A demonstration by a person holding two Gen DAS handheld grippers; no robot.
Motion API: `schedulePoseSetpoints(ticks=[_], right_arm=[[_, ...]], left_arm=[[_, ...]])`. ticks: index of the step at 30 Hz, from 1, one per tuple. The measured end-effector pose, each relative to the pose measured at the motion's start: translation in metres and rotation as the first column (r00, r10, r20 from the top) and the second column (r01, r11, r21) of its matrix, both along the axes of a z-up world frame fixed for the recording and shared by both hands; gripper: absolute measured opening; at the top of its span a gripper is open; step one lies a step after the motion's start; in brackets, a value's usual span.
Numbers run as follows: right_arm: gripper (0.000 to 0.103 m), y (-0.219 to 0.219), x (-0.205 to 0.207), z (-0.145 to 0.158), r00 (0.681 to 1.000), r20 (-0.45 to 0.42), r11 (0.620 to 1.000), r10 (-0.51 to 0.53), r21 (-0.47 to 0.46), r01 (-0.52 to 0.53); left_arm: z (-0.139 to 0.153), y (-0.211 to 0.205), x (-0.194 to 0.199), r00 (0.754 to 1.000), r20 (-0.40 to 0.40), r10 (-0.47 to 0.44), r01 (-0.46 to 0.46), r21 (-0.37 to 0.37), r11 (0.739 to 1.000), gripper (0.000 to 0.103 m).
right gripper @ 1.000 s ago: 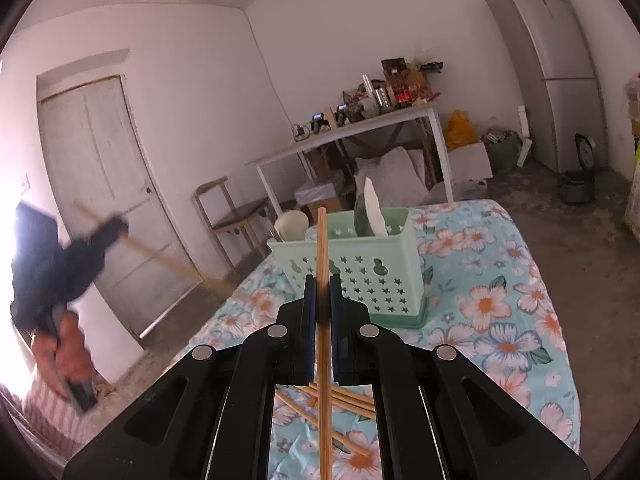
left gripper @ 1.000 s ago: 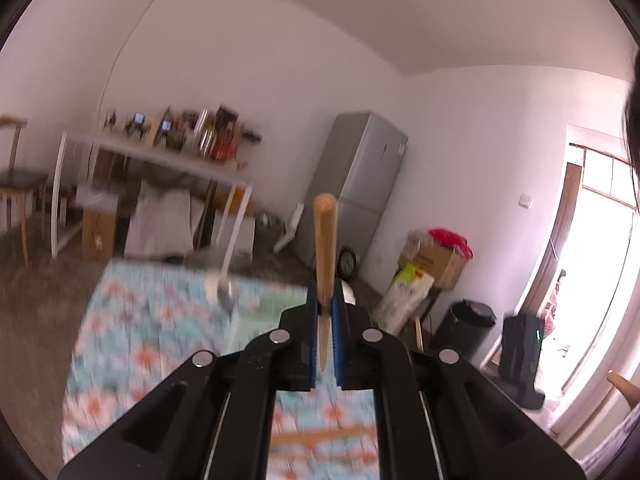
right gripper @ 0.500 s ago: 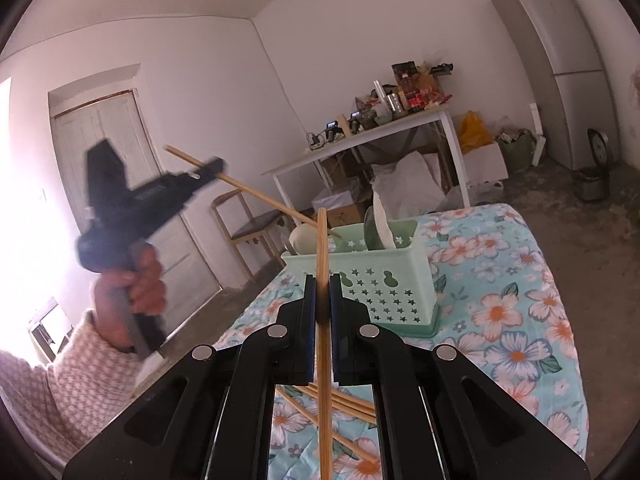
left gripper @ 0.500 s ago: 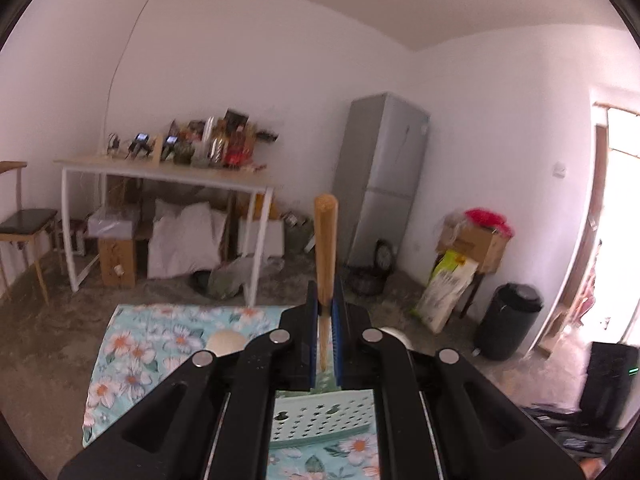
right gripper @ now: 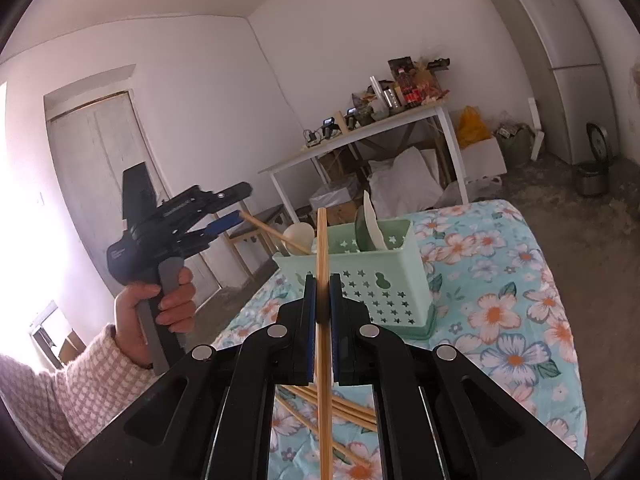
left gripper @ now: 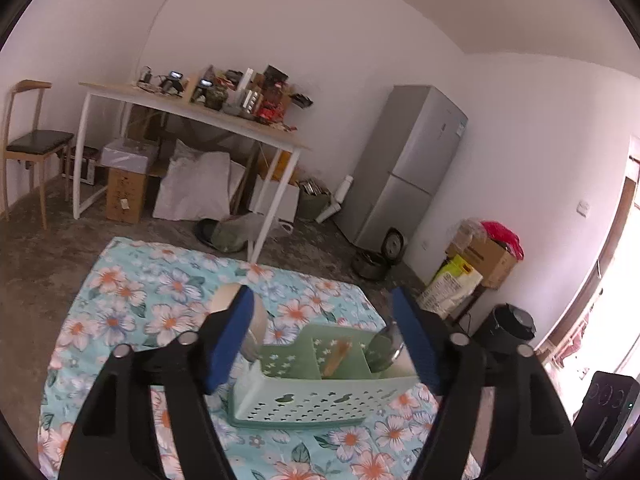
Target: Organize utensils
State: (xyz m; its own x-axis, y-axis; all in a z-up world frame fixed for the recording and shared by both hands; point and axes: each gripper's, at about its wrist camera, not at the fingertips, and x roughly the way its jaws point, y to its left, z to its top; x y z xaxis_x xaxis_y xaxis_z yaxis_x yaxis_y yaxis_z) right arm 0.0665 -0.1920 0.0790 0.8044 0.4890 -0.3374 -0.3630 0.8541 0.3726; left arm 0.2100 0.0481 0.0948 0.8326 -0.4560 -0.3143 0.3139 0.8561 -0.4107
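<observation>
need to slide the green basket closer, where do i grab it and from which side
Probably the top rim of the green basket's long star-punched wall, taken from above with the jaws straddling it. That wall is thin and upright, and its rim is bare. Stay toward the end away from the cream spoon and the leaning chopstick, which stick out over the rim.

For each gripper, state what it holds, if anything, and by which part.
The right gripper is shut on an upright chopstick, clamped partway along its shaft. The left gripper holds nothing; its jaws have just been opening above the green basket.
</observation>
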Motion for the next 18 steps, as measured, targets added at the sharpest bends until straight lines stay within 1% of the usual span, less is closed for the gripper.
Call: schedulePoseSetpoints(ticks=[3, 4, 6, 8, 11, 15, 18], right_arm=[[0.005, 0.003, 0.005, 0.01, 1.0, 0.022, 1.0, 0.003, -0.003, -0.003], [0.005, 0.004, 0.008, 0.015, 0.999, 0.035, 1.0, 0.003, -0.008, -0.003], [0.005, 0.007, 0.014, 0.026, 0.998, 0.063, 1.0, 0.008, -0.012, -0.007], [0.005, 0.009, 0.022, 0.036, 0.996, 0.086, 1.0, 0.014, -0.014, -0.013], [0.005, 0.018, 0.039, 0.055, 0.991, 0.132, 0.999, 0.025, -0.026, -0.022], [0.005, 0.031, 0.065, 0.077, 0.984, 0.178, 0.999, 0.031, -0.049, -0.022], [0.005, 0.044, 0.09, 0.094, 0.977, 0.212, 0.998, 0.016, -0.062, -0.003]], left_arm=[[0.004, 0.013, -0.015, 0.999, 0.03, 0.04, -0.04, -0.011, 0.999, 0.081], [0.003, 0.018, -0.023, 0.998, 0.041, 0.058, -0.057, -0.014, 0.998, 0.082], [-0.002, 0.028, -0.04, 0.995, 0.049, 0.088, -0.088, -0.002, 0.996, 0.086], [-0.011, 0.037, -0.054, 0.994, 0.041, 0.103, -0.104, 0.015, 0.994, 0.088], [-0.028, 0.045, -0.076, 0.994, 0.013, 0.112, -0.113, 0.047, 0.993, 0.092], [-0.064, 0.049, -0.101, 0.993, -0.077, 0.095, -0.087, 0.097, 0.991, 0.094], [-0.086, 0.049, -0.113, 0.989, -0.12, 0.086, -0.073, 0.108, 0.991, 0.095]])
